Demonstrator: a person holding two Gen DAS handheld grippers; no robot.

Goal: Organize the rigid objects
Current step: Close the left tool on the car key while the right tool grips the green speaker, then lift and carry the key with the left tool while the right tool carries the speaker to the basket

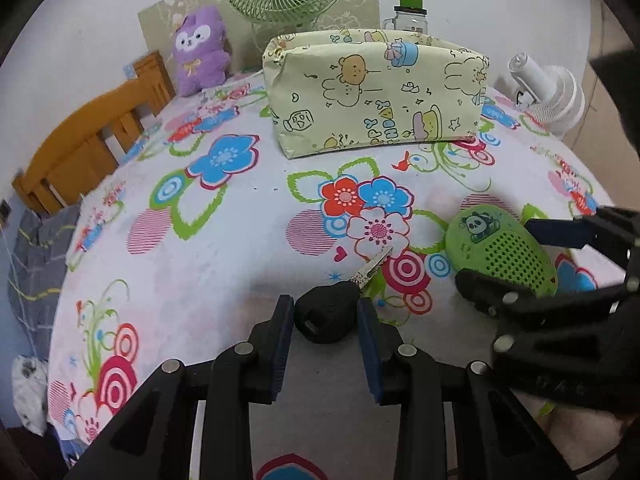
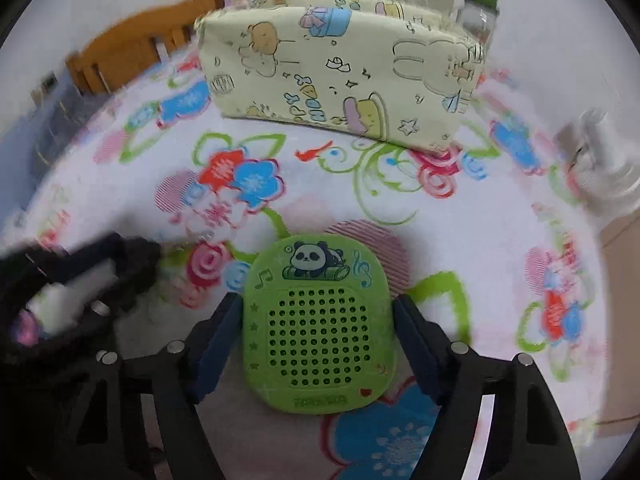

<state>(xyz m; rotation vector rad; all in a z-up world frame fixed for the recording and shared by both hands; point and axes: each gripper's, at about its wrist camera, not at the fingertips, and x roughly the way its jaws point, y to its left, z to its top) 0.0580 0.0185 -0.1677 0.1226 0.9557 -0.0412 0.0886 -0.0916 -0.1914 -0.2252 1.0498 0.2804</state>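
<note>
The black-headed metal key is lying on the flower-printed tabletop, near left, its head pinched between the left gripper fingers, ready for lifting. Right of it, the green perforated panda speaker is sitting between the right gripper's spread fingers, which are not pressing it. Only the right wrist view is showing both gaps; the left one is showing the key's blade. The cartoon-printed yellow pouch is standing far behind, probably the destination.

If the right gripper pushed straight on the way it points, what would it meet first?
The right gripper already straddles the green panda speaker, so it would likely meet the flowered cloth beyond; the cartoon-print pouch stands farther on.
</note>
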